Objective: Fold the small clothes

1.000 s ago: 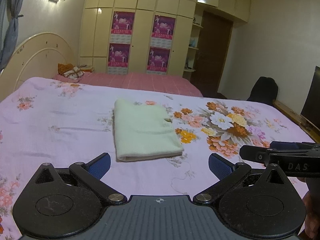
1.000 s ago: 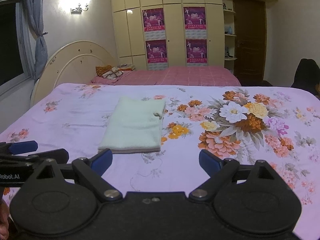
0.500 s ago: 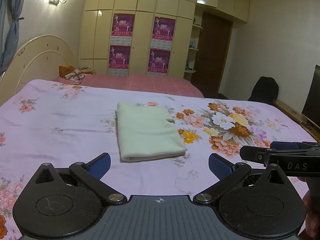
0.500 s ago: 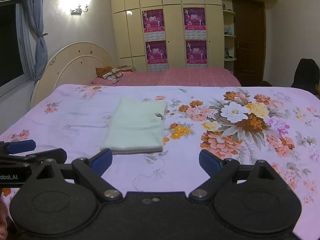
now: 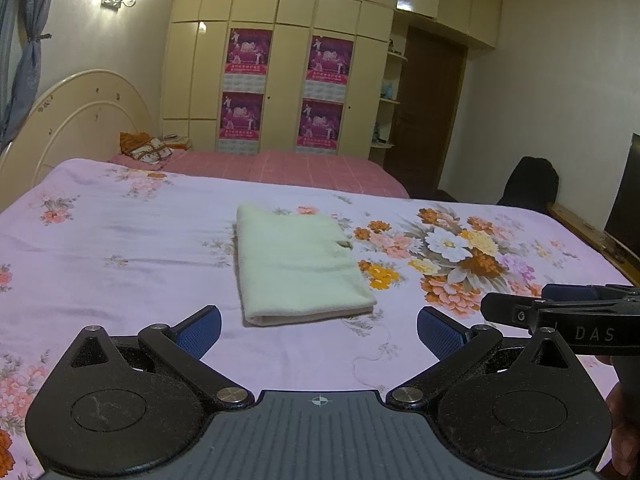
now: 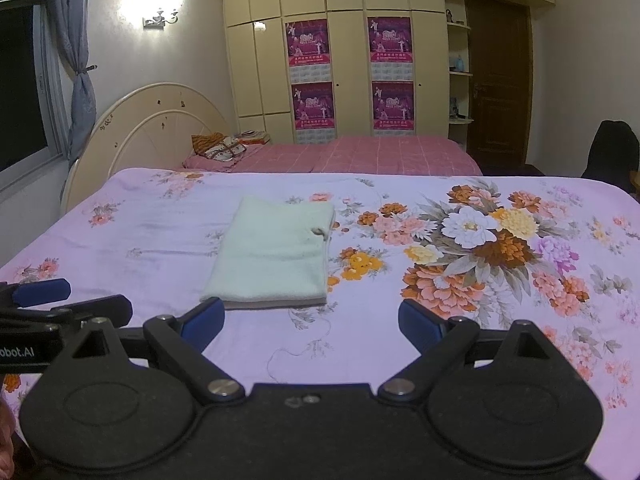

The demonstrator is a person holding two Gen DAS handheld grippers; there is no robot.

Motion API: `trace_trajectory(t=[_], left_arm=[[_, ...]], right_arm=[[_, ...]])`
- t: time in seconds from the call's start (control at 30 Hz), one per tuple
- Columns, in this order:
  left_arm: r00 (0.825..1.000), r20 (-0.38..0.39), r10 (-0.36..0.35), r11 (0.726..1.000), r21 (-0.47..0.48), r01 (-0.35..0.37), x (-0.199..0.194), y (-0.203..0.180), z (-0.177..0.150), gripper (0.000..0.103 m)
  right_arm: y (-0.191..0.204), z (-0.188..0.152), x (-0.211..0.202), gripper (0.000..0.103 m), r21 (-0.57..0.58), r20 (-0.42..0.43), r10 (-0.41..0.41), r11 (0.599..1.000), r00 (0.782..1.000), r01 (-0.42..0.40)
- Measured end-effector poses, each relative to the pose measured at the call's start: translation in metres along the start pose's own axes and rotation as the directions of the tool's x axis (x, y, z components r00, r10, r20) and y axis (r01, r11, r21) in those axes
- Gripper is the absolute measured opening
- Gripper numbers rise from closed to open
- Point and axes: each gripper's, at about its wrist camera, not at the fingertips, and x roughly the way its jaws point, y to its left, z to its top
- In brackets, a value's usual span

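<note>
Left wrist view's showing the left gripper [image 5: 319, 330] hanging wide open with nothing in it by the bed's [image 5: 120, 240] near edge, the folded pale green cloth [image 5: 298, 264] lying flat mid-bed just ahead, and the right gripper [image 6: 311, 322] sitting spread open and empty too.

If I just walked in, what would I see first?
First, the pale green folded cloth lying flat in the middle of the pink flowered bedspread, with a big bunch of printed flowers to its right. Nearest you, the left gripper and right gripper hang open above the bed's near edge, holding nothing.
</note>
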Motion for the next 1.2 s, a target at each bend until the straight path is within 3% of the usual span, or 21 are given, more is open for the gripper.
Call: trace_trajectory(t=[1.2], left_arm=[[0.999,0.035,-0.027,0.999,0.045,0.025,0.0002,0.0030,0.0062,0.103]], right_arm=[[0.0020,0.0031,0.0043,0.094,-0.014,-0.003,0.000,1.000,1.000,0.000]])
